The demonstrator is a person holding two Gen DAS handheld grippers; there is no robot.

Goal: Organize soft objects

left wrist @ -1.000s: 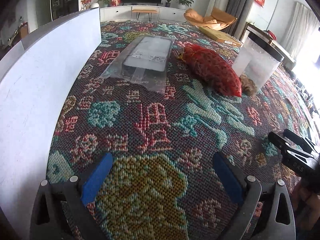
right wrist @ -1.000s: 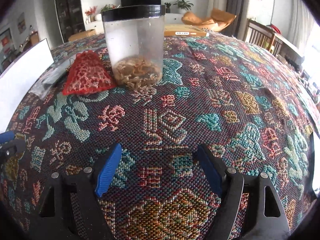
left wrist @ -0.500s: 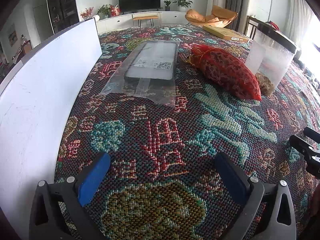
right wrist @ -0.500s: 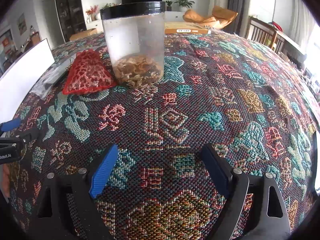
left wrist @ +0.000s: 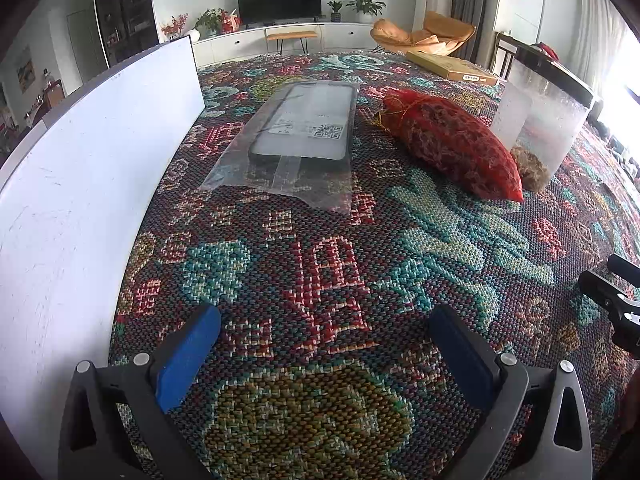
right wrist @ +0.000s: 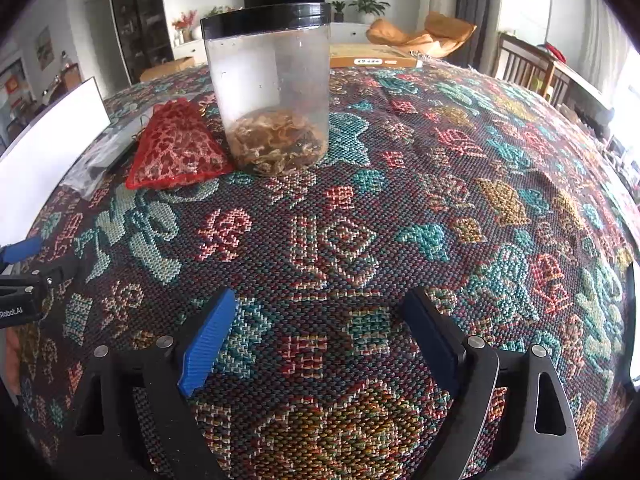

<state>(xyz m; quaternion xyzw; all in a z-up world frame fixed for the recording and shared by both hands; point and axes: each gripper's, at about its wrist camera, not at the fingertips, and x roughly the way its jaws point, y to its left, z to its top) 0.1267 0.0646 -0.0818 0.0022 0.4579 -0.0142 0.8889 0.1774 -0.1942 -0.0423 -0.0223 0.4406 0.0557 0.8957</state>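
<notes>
Both grippers (left wrist: 324, 344) (right wrist: 316, 332) hang wide apart, tilted down over tablecloth (right wrist: 400, 200).

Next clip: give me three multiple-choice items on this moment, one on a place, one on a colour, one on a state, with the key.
1. Where does the red mesh pouch lie?
A. inside the jar
B. on the patterned woven cloth, beside the jar
C. on the white board

2. What colour is the lid of the clear plastic jar?
A. black
B. red
C. white

3. How does the right claw stand?
A. shut on the pouch
B. shut on the jar
C. open, holding nothing

Key: 1 B, the pouch rests on the cloth against the jar's base. 2 A, a black band caps the jar. 3 C, only cloth shows between its blue pads.
</notes>
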